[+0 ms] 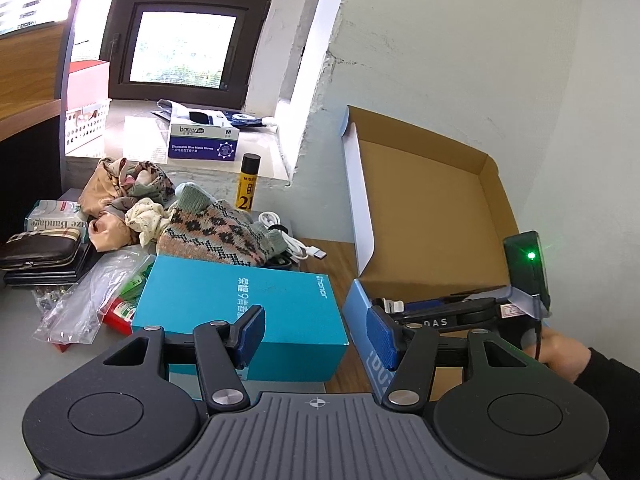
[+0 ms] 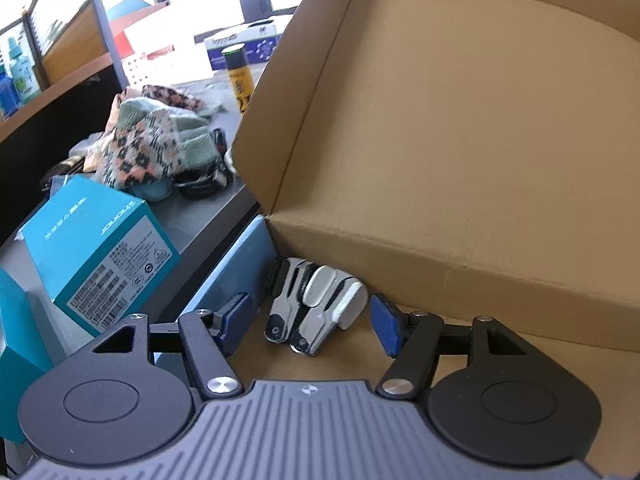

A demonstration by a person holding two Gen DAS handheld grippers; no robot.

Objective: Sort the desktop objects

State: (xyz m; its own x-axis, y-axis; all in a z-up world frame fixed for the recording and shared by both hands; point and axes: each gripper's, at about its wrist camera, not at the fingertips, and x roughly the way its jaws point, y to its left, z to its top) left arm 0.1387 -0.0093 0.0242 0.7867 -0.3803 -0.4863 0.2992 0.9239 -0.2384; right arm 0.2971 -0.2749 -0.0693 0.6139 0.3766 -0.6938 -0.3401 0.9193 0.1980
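Observation:
An open cardboard box [image 1: 424, 204] with a raised lid stands at the right; it fills the right wrist view [image 2: 460, 140]. A white and black stapler [image 2: 316, 308] lies inside it by the left wall. My right gripper [image 2: 314, 320] is open and empty, its jaws on either side of the stapler just above it; it shows in the left wrist view [image 1: 452, 312] inside the box. My left gripper [image 1: 320, 336] is open and empty over the right end of a teal phone box [image 1: 244, 312], also in the right wrist view [image 2: 100, 256].
Knitted socks [image 1: 216, 232], crumpled cloth [image 1: 120, 188], a white cable [image 1: 288, 240], a yellow can [image 1: 248, 184], plastic bags [image 1: 88, 296], a brown wallet [image 1: 40, 248] and a bandage pack [image 1: 52, 216] crowd the desk's left. A glove box [image 1: 204, 142] sits on the sill.

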